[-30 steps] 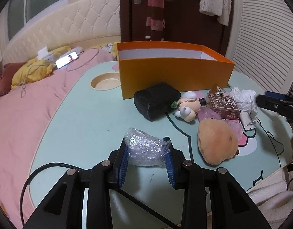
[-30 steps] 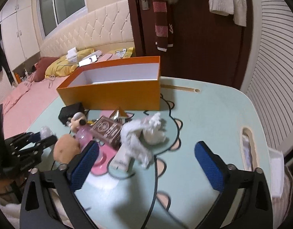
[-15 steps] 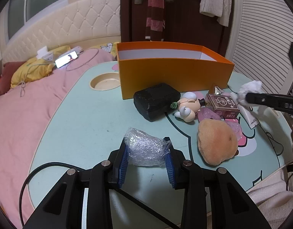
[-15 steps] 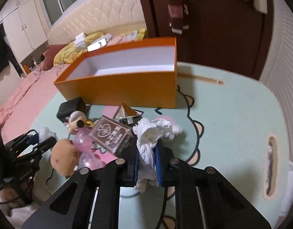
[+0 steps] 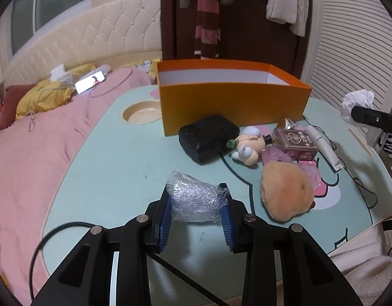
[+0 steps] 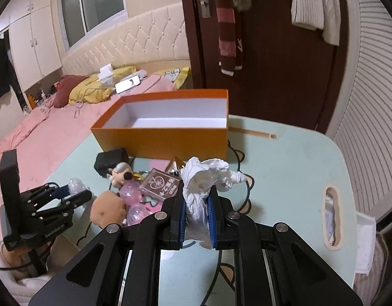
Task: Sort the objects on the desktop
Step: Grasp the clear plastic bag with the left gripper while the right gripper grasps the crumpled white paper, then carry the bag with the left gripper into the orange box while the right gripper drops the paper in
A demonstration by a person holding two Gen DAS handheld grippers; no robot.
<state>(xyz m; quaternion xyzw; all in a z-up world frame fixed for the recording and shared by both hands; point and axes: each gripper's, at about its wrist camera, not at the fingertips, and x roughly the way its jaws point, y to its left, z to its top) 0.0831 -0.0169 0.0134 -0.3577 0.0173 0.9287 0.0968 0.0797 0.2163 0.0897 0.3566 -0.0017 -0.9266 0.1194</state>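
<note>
- A crumpled tissue [image 6: 203,178] is pinched in the nearly closed right tool [image 6: 197,220]; being soft, it could slip free before the orange box [image 6: 160,137] ahead is reached.
- A plastic wad [image 5: 194,200] is clamped in the half-open left tool [image 5: 196,218], just above the table [image 5: 114,168].
- Left of the tools, a pink bed [image 5: 30,153] is seen; beyond the box, a dark door [image 6: 272,51].

Both grippers [image 5: 196,213] [image 6: 198,219] clamped, loaded

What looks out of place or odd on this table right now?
Nothing is spilled or broken. The orange box is empty while the toys and small things lie heaped in front of it. Each gripper holds scrap: the left gripper crumpled plastic wrap, the right gripper a wadded tissue.
</note>
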